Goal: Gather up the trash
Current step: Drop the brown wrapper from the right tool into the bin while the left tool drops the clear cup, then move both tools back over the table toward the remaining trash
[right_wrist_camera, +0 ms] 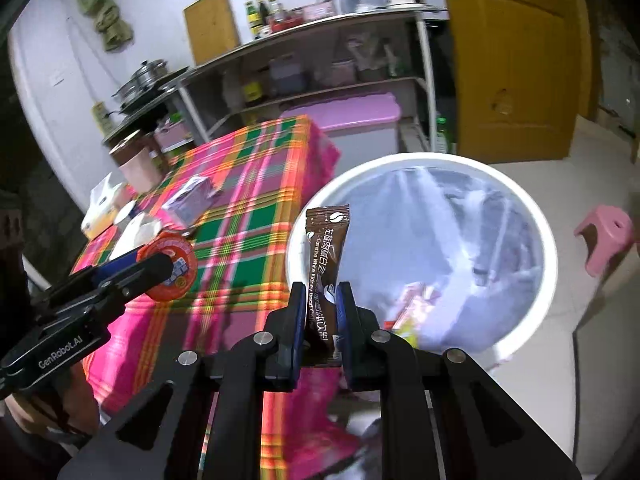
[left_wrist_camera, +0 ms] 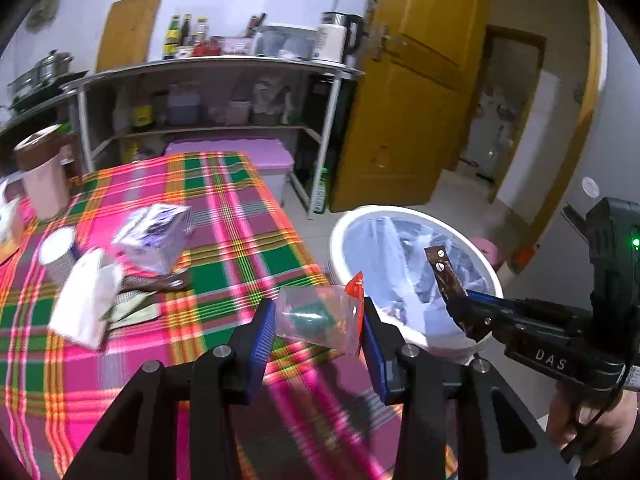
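Room: kitchen corner, table with plaid cloth, white bin beside its right edge.
Right gripper: pressed together on brown sachet, long axis upright, above the bin's near rim.
Left gripper: half spread, pinching clear wrapper with red corner over the table's right edge; bin lies to its right.
Remaining trash: purple carton, white tissue near the table's left edge.

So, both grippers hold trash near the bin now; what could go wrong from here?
1. The left gripper holds the clear wrapper over the table, not over the bin; released here, it would likely miss.
2. The brown sachet in the right gripper stands near the rim, so it might fall outside.
3. The grippers are close and could bump.
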Demonstrator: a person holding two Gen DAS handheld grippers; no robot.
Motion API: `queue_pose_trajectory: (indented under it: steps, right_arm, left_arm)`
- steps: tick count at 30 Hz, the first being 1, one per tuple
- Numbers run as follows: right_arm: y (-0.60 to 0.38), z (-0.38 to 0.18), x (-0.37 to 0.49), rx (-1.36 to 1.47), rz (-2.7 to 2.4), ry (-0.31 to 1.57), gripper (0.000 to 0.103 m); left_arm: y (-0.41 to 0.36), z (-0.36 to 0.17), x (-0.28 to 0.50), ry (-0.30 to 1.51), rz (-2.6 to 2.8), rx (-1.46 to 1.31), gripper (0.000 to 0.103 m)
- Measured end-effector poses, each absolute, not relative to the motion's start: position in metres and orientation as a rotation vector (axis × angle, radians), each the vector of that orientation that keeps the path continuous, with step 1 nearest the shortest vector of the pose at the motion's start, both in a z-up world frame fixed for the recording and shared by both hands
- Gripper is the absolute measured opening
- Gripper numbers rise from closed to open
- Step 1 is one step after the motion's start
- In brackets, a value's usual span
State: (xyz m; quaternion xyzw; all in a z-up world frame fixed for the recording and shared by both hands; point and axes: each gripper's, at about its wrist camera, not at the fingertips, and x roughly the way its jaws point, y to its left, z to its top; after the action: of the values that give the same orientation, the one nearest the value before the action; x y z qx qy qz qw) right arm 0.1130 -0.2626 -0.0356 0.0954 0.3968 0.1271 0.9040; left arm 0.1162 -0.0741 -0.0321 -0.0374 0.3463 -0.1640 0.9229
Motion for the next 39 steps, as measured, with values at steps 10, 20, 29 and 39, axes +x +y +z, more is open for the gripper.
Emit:
queue_pose_trajectory:
  steps: [10, 20, 29, 39]
  right_arm:
    - [-0.305, -0.046, 0.121, 0.228, 0.183, 0.845, 0.016]
    - [-0.324, -0.058, 0.129, 0.244, 0.142, 0.885, 0.017]
    - [-0.329, -0.058, 0.130, 0.257, 0.134, 0.882, 0.030]
    - [-0.317, -0.047, 0.120, 0.243, 0.168, 0.847, 0.030]
  left_arm:
    - [-0.130, -0.038, 0.147, 0.727, -0.446, -0.017, 0.042]
    - [-0.164, -0.053, 0.172, 0.777, -0.523, 0.003, 0.042]
    - [-0.166, -0.058, 0.176, 0.795, -0.531, -0.009, 0.046]
    - [-0.146, -0.048, 0.159, 0.769, -0.507, -0.057, 0.046]
